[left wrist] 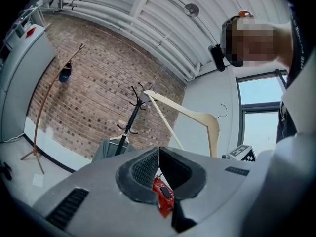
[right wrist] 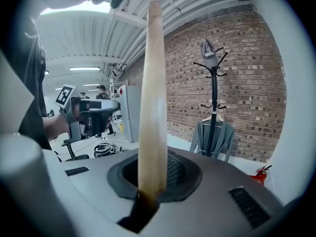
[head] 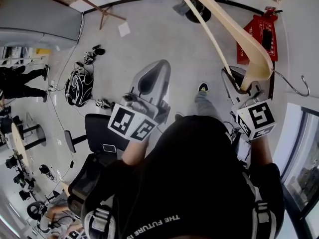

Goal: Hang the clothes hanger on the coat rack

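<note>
Brick wall [right wrist: 247, 83] backs the room, and the black coat rack [right wrist: 213, 107] stands upright in front of it. A grey garment [right wrist: 212, 137] hangs on the rack's lower pegs and a cap [right wrist: 206, 48] sits on its top.

Right gripper [right wrist: 153, 181]: the jaws are closed on one wooden arm of the clothes hanger [right wrist: 152, 98], near its end. The arm rises straight up from the jaws. In the head view the hanger slants up and away above the light floor [head: 159, 34], with its metal hook [head: 294, 86] off to the right of the right gripper. The hanger is in the air, apart from the rack.

Left gripper [left wrist: 159, 154]: the jaws appear to meet at the tips, with nothing between them. A red fire extinguisher [left wrist: 163, 196] on the floor shows through the gap behind the tips. This gripper is beside the hanger and touches nothing.
</note>
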The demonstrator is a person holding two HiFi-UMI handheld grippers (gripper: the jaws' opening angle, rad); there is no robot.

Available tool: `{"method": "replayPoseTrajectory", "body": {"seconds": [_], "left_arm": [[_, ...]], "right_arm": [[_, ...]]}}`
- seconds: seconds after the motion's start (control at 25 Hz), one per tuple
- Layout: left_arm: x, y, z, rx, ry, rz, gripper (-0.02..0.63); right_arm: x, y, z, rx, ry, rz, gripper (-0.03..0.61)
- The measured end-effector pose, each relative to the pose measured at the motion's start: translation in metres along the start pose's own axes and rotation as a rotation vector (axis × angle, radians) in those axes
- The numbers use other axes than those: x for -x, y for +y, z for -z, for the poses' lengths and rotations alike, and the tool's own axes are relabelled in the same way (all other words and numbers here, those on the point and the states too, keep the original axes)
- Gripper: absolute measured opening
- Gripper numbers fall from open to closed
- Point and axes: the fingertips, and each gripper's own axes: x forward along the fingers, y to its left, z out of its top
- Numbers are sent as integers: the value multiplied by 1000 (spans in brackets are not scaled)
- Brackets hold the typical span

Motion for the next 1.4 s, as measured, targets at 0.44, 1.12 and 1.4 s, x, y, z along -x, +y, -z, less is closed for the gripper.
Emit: {"method": "replayPoseTrajectory", "body": {"seconds": [0.44, 1.12, 1.4], "left_arm": [[-121, 13, -4, -25, 39, -24, 20], [-202, 11, 4, -35, 63, 25, 20], [-241, 59, -21, -17, 54, 65, 20]], "right_arm": [[-35, -119, -7, -44, 2, -26, 38], [-58, -184, -12, -53, -19, -39, 38], [-106, -209, -33, -44, 16, -7, 38]]}}
